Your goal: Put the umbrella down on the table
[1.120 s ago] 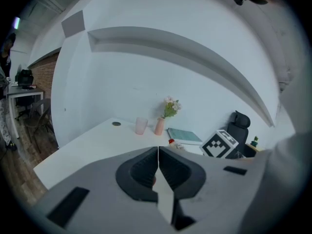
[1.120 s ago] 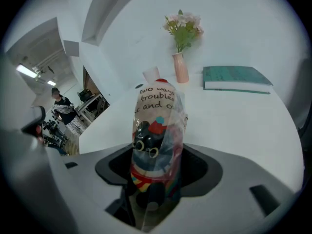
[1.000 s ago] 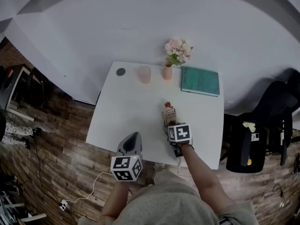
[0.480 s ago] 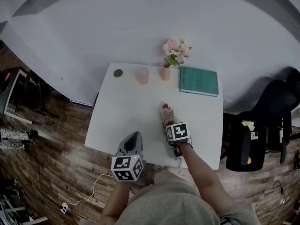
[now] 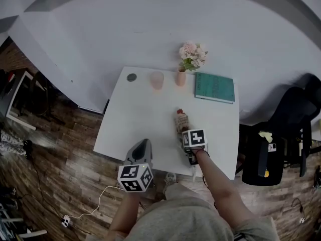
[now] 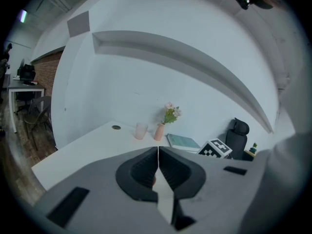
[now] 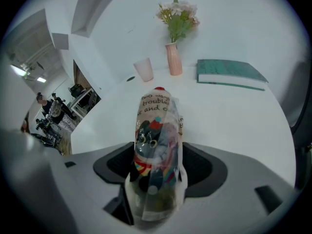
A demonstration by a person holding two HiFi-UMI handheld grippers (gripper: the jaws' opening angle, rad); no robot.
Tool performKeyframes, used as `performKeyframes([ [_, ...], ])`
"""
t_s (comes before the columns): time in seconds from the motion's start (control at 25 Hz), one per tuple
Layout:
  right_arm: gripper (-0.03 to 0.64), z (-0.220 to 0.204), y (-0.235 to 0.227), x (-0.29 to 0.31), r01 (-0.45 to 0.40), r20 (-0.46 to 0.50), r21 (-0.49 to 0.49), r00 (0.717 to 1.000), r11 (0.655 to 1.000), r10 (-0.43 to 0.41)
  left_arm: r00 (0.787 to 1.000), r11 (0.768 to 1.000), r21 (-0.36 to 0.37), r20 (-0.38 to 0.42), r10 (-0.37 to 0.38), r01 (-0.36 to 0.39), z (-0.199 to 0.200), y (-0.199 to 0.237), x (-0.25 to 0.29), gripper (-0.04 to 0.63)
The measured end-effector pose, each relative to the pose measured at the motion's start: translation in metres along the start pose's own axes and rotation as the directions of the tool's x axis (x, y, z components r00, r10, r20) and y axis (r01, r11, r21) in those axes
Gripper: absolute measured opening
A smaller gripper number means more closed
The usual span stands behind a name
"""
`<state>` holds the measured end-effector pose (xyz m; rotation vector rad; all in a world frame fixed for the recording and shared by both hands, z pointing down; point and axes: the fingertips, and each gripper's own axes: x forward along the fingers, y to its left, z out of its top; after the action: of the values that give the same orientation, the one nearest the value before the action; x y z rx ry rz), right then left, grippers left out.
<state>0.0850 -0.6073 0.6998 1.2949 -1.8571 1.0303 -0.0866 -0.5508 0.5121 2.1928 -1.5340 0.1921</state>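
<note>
Nearest the person, the left gripper (image 5: 142, 145) hovers over the near edge of the white table (image 5: 135, 109) with its jaws closed flat against each other and nothing between them, idle and apart from the work. Just beyond it and to its right, the right gripper (image 5: 184, 133) points steeply down at the tabletop. Its jaws have just been opening and now stand wide, with a dark gap on each side of the umbrella (image 7: 157, 145), so the grip looks released although the folded umbrella in its clear sleeve lies between the pads. The umbrella (image 5: 181, 120) stretches away from the gripper along the table, red tip farthest, and appears to rest on the surface on the right half, near the front edge. Well beyond it, along the far edge, stand a small dark disc (image 5: 131, 77), a pale pink cup (image 5: 157, 80), a pink vase (image 5: 180, 78) of flowers and a teal book (image 5: 214, 87). The likely trouble lies in the withdrawal: the loose plastic sleeve could catch on a pad and be dragged back toward the near edge. Being rounded, the umbrella may also roll sideways if a jaw brushes it while lifting out.
</note>
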Motion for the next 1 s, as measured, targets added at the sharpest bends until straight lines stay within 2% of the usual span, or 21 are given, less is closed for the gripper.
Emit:
performKeyframes([
  [0.2,0.291,-0.007,0.002,-0.028,0.005,0.067,0.023,0.998,1.000,-0.007,1.000,1.000,-0.002,0.010,0.024,-0.024,-0.007,0.000,-0.027,0.008],
  [0.48,0.273,-0.024,0.020,-0.087,0.010,0.189,0.001,0.982,1.000,-0.010,1.000,0.999,0.011,0.010,0.030,-0.030,-0.025,-0.006,-0.069,0.008],
  [0.72,0.212,-0.044,0.049,-0.151,0.020,0.332,-0.046,0.943,0.999,-0.003,1.000,0.999,0.031,0.019,0.013,-0.014,-0.044,-0.016,-0.112,0.009],
  [1.0,0.114,-0.097,0.097,-0.217,0.009,0.442,-0.076,0.897,0.997,0.025,0.999,0.998,0.066,0.045,-0.027,0.024,-0.064,-0.035,-0.175,0.009],
])
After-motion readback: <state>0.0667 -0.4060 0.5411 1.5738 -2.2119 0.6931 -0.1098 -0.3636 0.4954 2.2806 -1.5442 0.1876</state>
